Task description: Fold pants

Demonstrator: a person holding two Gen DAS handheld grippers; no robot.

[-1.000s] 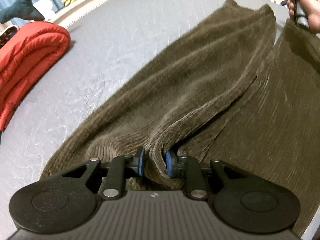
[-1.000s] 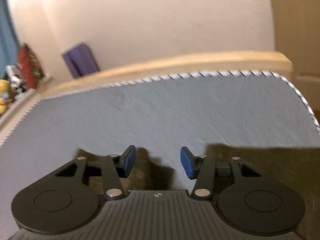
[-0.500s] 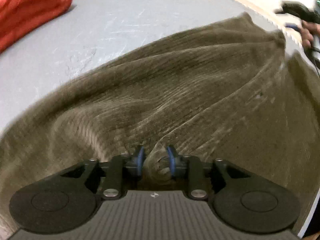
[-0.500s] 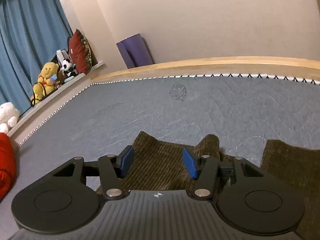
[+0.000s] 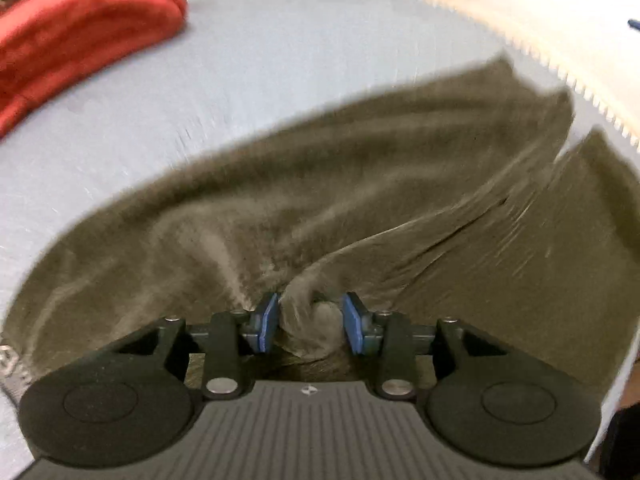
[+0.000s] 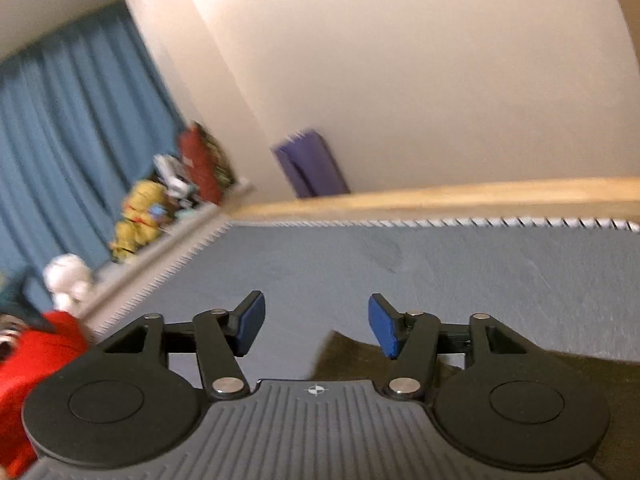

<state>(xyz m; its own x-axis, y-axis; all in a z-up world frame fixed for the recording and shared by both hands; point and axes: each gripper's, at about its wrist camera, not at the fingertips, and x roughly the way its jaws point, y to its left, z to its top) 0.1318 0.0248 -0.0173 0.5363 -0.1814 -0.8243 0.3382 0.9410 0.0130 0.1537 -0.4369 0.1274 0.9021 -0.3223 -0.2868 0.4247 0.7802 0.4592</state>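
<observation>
Brown corduroy pants (image 5: 360, 180) lie spread on the grey mattress (image 5: 240, 80), with one leg folded over the other. My left gripper (image 5: 311, 322) points down at the near edge of the cloth. Its jaws are opening, and a loose bunch of the fabric still stands between the blue pads (image 5: 266, 324). My right gripper (image 6: 316, 322) is lifted above the mattress (image 6: 440, 272) and looks toward the wall. Its jaws are opening too, with nothing between them. Only a corner of the pants (image 6: 348, 356) shows below it.
A folded red blanket (image 5: 80, 32) lies on the mattress at the far left and also shows as the red blanket (image 6: 40, 352). Plush toys (image 6: 140, 216) sit on a ledge by blue curtains. A purple mat (image 6: 312, 168) leans behind the wooden bed frame (image 6: 440, 196).
The left jaws have widened around the bunched cloth and the gripper has rolled. The right gripper has risen off the pant leg end and tipped up toward the wall, jaws spreading.
</observation>
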